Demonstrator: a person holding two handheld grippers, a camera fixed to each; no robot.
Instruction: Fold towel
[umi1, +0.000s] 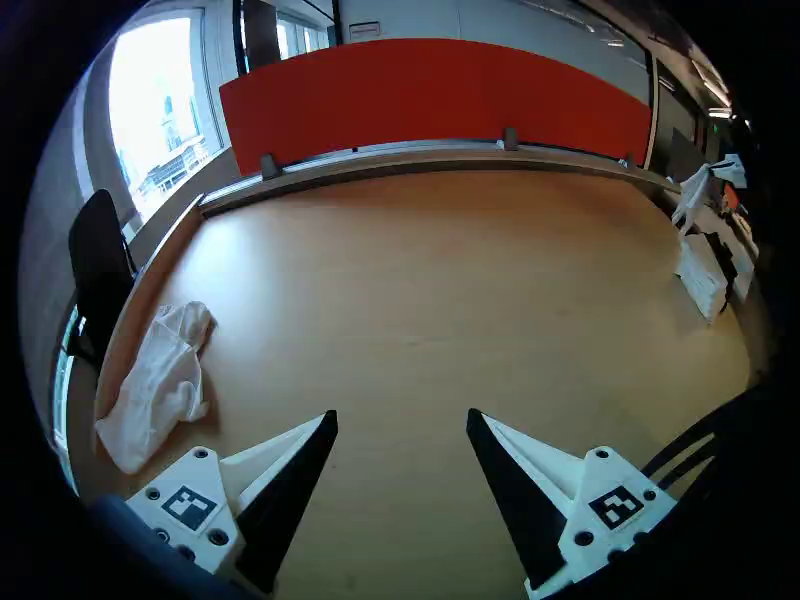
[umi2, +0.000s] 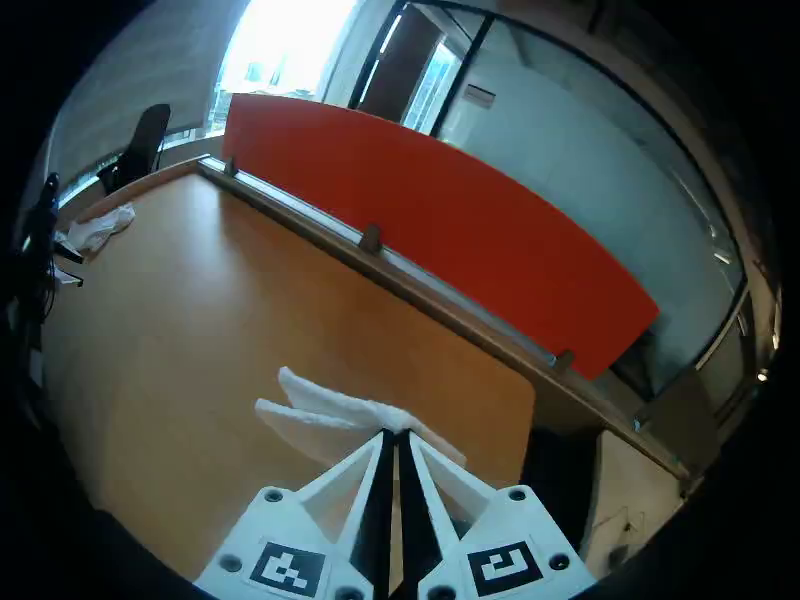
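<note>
Slippage is the chief risk: the right tongs (umi2: 397, 440), clenched at the lower middle of the right gripper view, seem to pinch just an edge of the white towel (umi2: 320, 410). Its loose folds fan out on the tabletop (umi2: 180, 330) near the right-hand edge, so a pull could shed the cloth or drag it over. The left tongs (umi1: 400, 420) hang released over the wood, grasping nothing, a crumpled cloth (umi1: 160, 385) at lower left; lifting one-sided may bunch the fold.

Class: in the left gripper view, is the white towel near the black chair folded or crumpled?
Crumpled: the towel lies bunched in uneven wrinkles, no straight edges.
</note>
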